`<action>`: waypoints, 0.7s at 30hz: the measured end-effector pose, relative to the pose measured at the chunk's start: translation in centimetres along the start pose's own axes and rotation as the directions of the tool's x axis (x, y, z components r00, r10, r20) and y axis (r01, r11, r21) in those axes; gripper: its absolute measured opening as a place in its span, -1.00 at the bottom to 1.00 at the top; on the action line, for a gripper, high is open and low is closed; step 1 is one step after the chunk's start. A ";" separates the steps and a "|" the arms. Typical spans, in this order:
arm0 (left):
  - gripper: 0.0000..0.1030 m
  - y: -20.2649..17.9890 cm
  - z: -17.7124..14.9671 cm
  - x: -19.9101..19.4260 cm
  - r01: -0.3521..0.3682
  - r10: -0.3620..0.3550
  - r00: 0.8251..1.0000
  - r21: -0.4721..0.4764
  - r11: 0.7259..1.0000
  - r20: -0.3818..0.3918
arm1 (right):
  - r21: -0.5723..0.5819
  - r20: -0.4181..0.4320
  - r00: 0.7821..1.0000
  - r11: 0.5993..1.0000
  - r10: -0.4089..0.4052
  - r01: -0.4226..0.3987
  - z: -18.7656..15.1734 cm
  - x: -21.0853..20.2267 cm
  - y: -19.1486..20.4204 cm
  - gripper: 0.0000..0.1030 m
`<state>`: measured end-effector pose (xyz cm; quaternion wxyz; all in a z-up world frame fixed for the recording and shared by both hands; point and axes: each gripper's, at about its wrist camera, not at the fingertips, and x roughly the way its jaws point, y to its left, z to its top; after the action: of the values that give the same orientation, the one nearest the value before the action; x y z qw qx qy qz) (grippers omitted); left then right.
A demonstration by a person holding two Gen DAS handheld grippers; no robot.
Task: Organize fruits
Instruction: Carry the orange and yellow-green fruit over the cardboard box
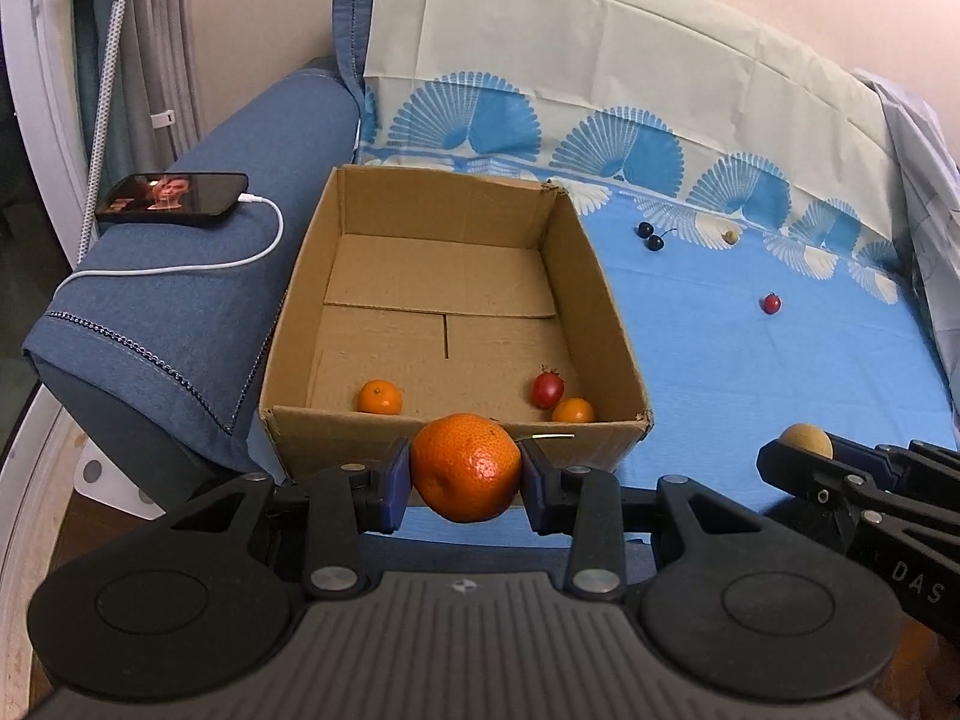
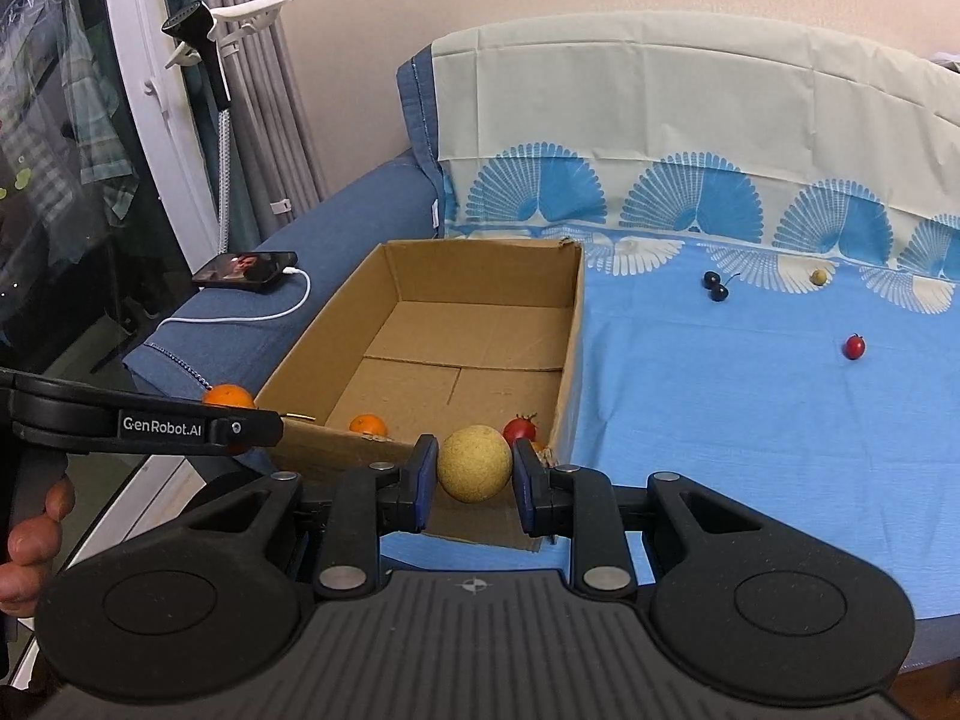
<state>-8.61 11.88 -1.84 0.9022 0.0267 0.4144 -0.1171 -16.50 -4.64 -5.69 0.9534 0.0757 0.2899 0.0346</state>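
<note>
My left gripper [image 1: 465,471] is shut on a large orange [image 1: 465,467], held just before the near wall of the open cardboard box [image 1: 456,441]. Inside the box lie two small oranges [image 1: 379,397] [image 1: 573,410] and a red fruit [image 1: 547,388]. My right gripper [image 2: 474,468] is shut on a tan round fruit [image 2: 474,462], held at the box's near right corner [image 2: 564,420]. In the left wrist view it shows at the right [image 1: 807,443]. Dark cherries [image 1: 650,235], a small tan fruit [image 1: 730,236] and a red fruit [image 1: 771,303] lie on the blue cloth.
A phone [image 1: 174,197] on a white charging cable [image 1: 240,258] rests on the blue sofa arm left of the box. The blue patterned cloth [image 1: 750,372] covers the seat and backrest. A garment steamer [image 2: 198,36] stands by the curtain at left.
</note>
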 end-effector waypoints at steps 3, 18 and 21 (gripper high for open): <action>-0.19 0.1 0.1 0.4 0.001 -0.001 1.000 -0.010 1.000 -0.007 | 0.000 -0.007 1.000 1.000 -0.002 0.002 0.0 0.2 -0.1 -0.47; -0.19 0.8 0.4 1.9 -0.014 0.013 0.999 -0.031 0.999 -0.029 | 0.006 -0.033 0.999 1.000 -0.010 0.010 0.1 1.5 0.0 -0.47; -0.19 1.0 0.5 2.2 -0.014 0.013 0.999 -0.034 0.999 -0.029 | 0.005 -0.038 0.999 1.000 -0.011 0.011 0.1 1.7 -0.1 -0.47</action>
<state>-6.64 12.34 -3.19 0.8971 0.0160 0.4292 -0.1033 -15.02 -4.55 -6.53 0.9476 0.0761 0.3087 0.0302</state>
